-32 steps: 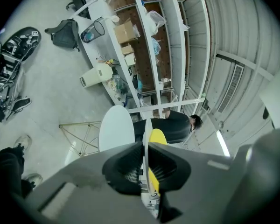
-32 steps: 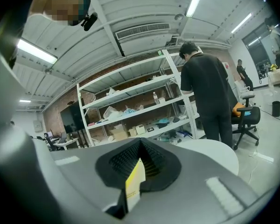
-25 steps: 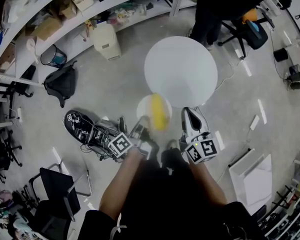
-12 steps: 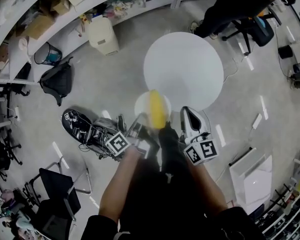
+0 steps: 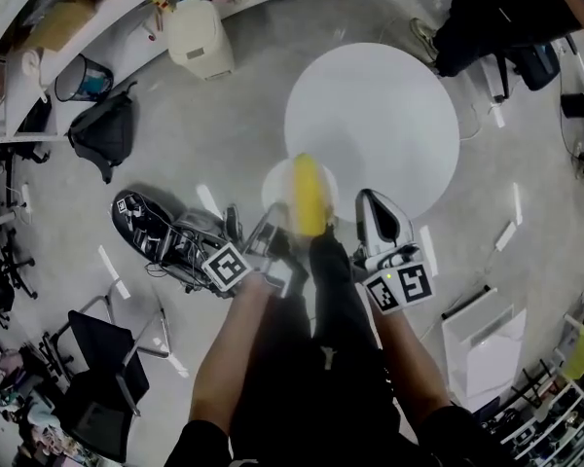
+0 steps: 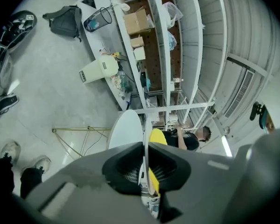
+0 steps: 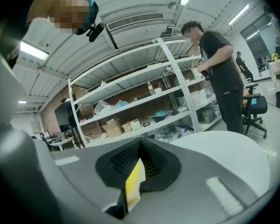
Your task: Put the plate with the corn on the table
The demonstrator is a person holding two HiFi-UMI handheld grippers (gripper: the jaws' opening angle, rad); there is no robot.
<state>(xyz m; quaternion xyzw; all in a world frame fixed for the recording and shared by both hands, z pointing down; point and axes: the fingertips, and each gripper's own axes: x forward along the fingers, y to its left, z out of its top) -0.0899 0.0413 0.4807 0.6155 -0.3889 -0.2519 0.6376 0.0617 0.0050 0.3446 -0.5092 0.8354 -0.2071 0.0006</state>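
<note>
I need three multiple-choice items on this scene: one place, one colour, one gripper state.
1. Where is the plate by the round table? A on its middle; B at its near edge; C under it.
2. The corn's colour? A green; B yellow; C red.
3. The left gripper is: A wide open; B shut on the corn; C shut on the plate's rim.
Key: 1B, it overlaps that edge in the head view; 2B, plainly yellow; 3C, the rim stands between its closed jaws.

Black backpack and white bin, apart
</note>
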